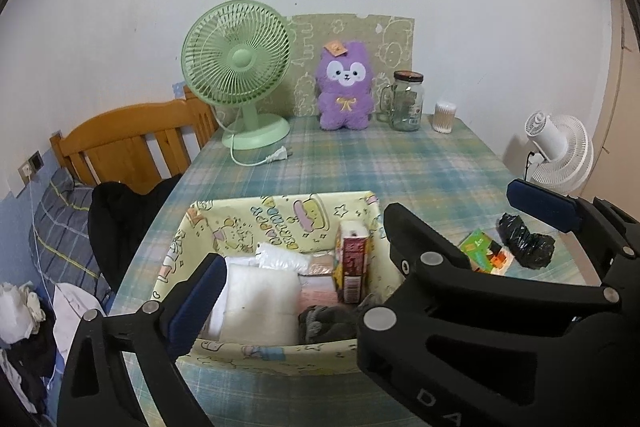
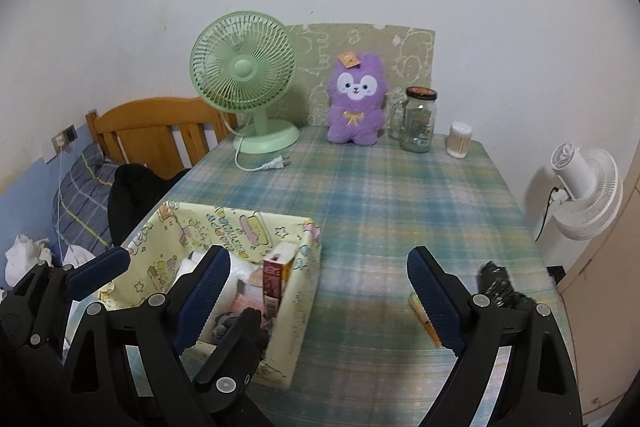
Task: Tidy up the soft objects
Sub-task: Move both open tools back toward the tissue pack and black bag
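A yellow cartoon-print box (image 1: 280, 215) stands at the near left of the plaid table. It holds folded white cloth (image 1: 260, 303), a grey soft item (image 1: 324, 323) and a red-and-yellow carton (image 1: 352, 267). My left gripper (image 1: 316, 267) hangs open above the box with nothing between its jaws; its left pad (image 1: 196, 303) shows, and black gripper parts cover its right side. My right gripper (image 2: 316, 253) is open and empty over bare tablecloth just right of the box (image 2: 240, 231). A purple plush (image 2: 356, 99) sits upright at the table's far edge. A crumpled black bag (image 2: 500, 283) lies at the right.
A green fan (image 1: 240, 75) with a loose plug, a glass jar (image 1: 406, 101) and a cotton-swab tub (image 1: 444, 117) line the back. A small green packet (image 1: 484, 251) lies by the black bag. A white fan (image 1: 560, 155) stands beyond the right edge; a bed with a wooden headboard (image 1: 132, 143) lies left.
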Demonstrator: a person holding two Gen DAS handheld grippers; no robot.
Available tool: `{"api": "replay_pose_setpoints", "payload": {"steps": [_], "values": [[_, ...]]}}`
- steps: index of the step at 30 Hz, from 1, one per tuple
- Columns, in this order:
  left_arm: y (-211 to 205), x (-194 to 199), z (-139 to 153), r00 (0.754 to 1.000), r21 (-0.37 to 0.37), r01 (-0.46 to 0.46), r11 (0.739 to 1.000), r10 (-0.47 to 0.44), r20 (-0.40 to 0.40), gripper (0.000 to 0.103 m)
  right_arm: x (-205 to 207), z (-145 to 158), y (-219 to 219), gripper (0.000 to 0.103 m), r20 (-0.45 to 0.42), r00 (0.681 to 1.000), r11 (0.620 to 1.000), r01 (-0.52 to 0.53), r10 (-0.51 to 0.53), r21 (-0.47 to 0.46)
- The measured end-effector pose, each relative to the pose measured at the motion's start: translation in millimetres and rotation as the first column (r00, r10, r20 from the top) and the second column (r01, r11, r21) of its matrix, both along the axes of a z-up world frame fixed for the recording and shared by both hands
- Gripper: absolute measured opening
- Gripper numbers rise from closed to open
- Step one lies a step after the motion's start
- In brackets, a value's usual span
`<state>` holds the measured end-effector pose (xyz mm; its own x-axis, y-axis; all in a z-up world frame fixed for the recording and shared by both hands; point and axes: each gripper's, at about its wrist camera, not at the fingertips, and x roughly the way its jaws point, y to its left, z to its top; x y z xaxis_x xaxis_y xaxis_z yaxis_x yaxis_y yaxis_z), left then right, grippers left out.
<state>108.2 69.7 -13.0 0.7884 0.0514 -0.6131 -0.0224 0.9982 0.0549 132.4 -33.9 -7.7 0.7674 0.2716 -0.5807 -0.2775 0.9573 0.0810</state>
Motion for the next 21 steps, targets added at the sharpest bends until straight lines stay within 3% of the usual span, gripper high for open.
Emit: {"api": "replay_pose_setpoints", "payload": {"steps": [21], "values": [[-69.0,-11.1,20.0,0.995,0.047,0.065,0.997,-0.068,0.068,0.102,-16.2,21.5,-74.2,0.093,0.086,0.994,0.997,0.068,-0.070,0.027]]}}
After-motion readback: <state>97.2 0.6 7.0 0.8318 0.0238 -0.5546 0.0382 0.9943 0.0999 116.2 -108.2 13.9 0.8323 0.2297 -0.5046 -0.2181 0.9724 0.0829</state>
